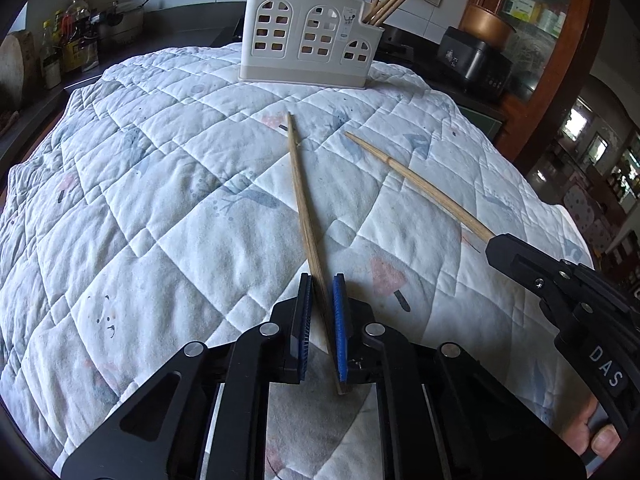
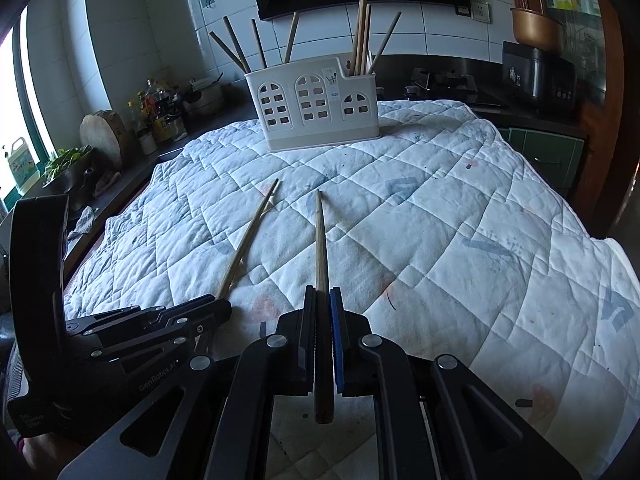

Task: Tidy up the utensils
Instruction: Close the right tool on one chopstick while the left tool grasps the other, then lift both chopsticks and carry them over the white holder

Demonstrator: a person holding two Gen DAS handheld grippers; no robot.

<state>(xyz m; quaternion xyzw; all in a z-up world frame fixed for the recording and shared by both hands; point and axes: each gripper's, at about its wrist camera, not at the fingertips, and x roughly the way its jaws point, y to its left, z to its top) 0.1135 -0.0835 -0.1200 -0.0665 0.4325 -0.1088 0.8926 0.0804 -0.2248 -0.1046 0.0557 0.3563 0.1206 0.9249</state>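
A white utensil holder (image 1: 310, 36) with arched window cut-outs stands at the far side of the quilt and holds several wooden chopsticks; it also shows in the right wrist view (image 2: 316, 106). My left gripper (image 1: 322, 292) is around a wooden chopstick (image 1: 302, 200) that points toward the holder, with a small gap at its left pad. My right gripper (image 2: 323, 300) is shut on a second chopstick (image 2: 321, 248), also pointing at the holder. In the left wrist view the right gripper (image 1: 500, 246) enters from the right with its chopstick (image 1: 416, 184). In the right wrist view the left gripper (image 2: 216, 306) sits low left with its chopstick (image 2: 250, 240).
A white quilted cloth (image 1: 160, 200) covers the table. Bottles and jars (image 2: 156, 116) and a round wooden block (image 2: 106, 132) stand on the dark counter at left. A black appliance (image 1: 476, 60) and a gas hob (image 2: 444, 80) are at the back right.
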